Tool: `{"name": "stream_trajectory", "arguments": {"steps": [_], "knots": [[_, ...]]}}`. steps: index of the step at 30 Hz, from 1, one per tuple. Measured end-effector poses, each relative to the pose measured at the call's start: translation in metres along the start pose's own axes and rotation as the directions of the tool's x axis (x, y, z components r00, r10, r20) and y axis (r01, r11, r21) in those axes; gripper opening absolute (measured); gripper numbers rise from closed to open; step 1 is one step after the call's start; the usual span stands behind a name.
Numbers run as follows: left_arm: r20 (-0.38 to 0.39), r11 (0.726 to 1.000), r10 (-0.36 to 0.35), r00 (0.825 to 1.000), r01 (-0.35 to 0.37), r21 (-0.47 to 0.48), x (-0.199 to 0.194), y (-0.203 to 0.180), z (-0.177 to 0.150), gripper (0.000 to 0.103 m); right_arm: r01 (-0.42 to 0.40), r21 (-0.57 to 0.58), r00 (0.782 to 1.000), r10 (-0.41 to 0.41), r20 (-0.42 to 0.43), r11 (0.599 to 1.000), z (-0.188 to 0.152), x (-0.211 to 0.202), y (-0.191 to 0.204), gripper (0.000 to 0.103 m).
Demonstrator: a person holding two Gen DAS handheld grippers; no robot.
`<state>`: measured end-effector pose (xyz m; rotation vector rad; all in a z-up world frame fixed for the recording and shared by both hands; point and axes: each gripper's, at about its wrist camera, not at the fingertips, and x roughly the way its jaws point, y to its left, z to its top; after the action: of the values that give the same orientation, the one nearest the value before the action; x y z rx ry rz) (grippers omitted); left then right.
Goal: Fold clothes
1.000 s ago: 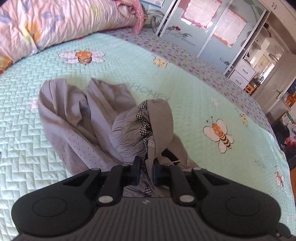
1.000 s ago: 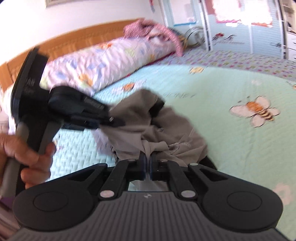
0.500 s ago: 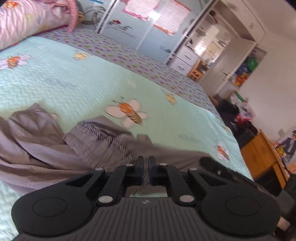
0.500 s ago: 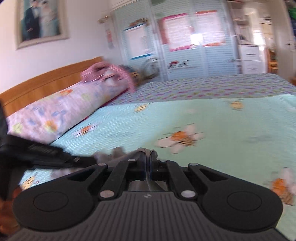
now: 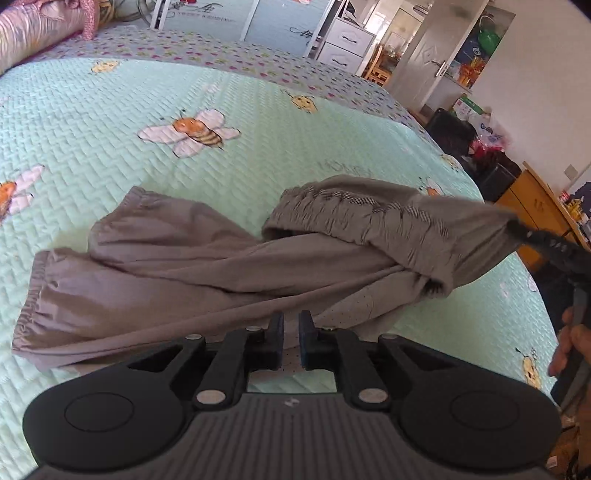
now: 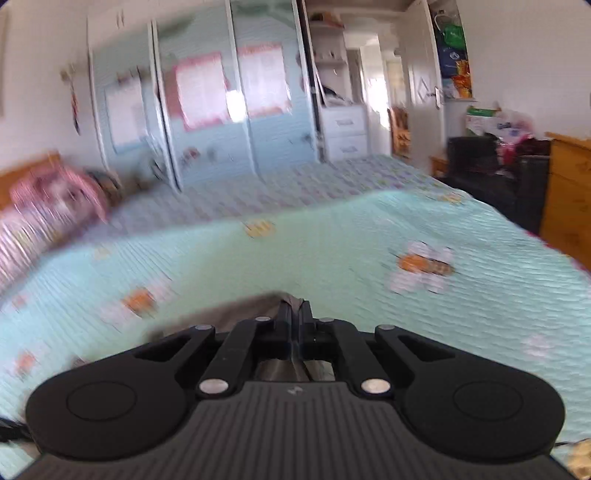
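Note:
Grey trousers (image 5: 229,266) with an elastic, check-lined waistband (image 5: 369,218) lie stretched across the green bee quilt (image 5: 110,122). In the left wrist view my left gripper (image 5: 291,325) sits at the near edge of the trousers. Grey cloth lies between its pads and rises taut to them, while its jaws are opening slightly. My right gripper (image 5: 515,225) comes in from the right, pinching the waistband's far end and holding it above the quilt. A hand (image 5: 569,343) grips its handle. In the blurred right wrist view the right gripper (image 6: 294,314) is shut on a fold of grey cloth (image 6: 243,314).
A floral pillow (image 5: 33,26) lies at the bed's head, top left. Wardrobe doors (image 6: 207,110), white drawers (image 5: 343,40) and an open doorway stand beyond the bed. A wooden cabinet (image 5: 543,218) and dark clutter (image 5: 454,133) flank the bed's right edge.
Both grippers have swept apart, the right one rightward. The bunched trousers are now pulled out lengthwise with the waistband stretched to the right. The right wrist view has swung from the pillow toward the wardrobe.

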<state>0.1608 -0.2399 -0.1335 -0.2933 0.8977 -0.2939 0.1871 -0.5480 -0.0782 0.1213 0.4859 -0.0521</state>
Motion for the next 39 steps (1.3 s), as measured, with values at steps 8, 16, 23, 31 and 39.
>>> {"name": "stream_trajectory", "arguments": {"steps": [8, 16, 23, 31, 39], "knots": [[-0.067, 0.996, 0.074, 0.995, -0.071, 0.053, 0.005, -0.038, -0.031, 0.028, 0.030, 0.053, 0.973, -0.017, -0.232, 0.998, -0.048, 0.008, -0.048, 0.011], [-0.048, 0.978, 0.197, 0.979, -0.193, 0.084, -0.019, -0.051, -0.045, 0.060, 0.078, 0.161, 0.933, -0.015, -0.361, 0.984, -0.073, -0.049, -0.050, 0.079], [-0.089, 0.966, 0.259, 0.962, -0.256, 0.039, -0.041, -0.062, -0.058, 0.062, -0.057, 0.103, 0.922, 0.092, -0.376, 0.993, -0.068, -0.079, -0.003, 0.080], [-0.133, 0.931, 0.363, 0.922, -0.364, 0.014, -0.051, -0.067, -0.049, 0.062, -0.122, -0.081, 0.865, 0.066, -0.497, 0.989, -0.046, -0.085, 0.054, 0.087], [-0.040, 0.833, 0.542, 0.839, -0.531, 0.156, -0.057, -0.091, -0.029, 0.066, -0.183, -0.226, 0.901, 0.071, -0.428, 0.957, -0.019, -0.093, 0.096, 0.087]]}}
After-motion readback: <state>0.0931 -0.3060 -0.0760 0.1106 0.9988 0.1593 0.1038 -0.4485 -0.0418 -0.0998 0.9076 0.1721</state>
